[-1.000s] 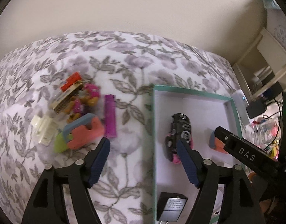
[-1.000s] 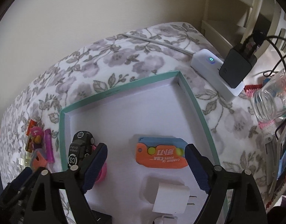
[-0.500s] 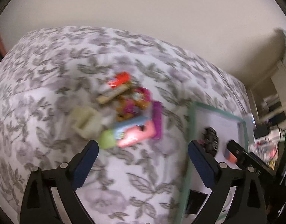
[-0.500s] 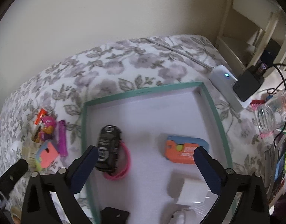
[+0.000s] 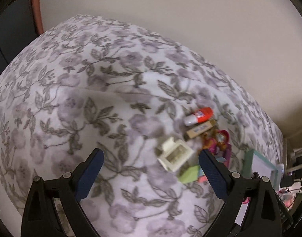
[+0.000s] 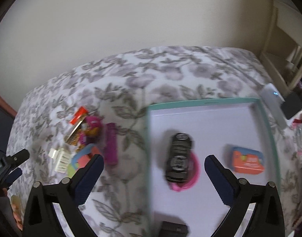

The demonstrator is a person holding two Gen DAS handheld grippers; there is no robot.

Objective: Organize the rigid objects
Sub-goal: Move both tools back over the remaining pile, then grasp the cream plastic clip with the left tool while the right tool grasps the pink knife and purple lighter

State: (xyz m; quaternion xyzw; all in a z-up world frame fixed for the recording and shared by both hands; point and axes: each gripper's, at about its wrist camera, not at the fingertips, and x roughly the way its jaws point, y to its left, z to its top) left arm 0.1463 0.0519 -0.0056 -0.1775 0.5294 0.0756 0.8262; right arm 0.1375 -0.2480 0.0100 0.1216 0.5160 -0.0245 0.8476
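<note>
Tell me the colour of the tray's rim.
Teal, around a white floor. The tray shows best in the right wrist view.

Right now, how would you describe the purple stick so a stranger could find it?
Find the teal-rimmed tray on the flowered bedspread. Just outside its left rim lies the purple stick, beside a toy pile. It alone is long, narrow and plain purple.
</note>
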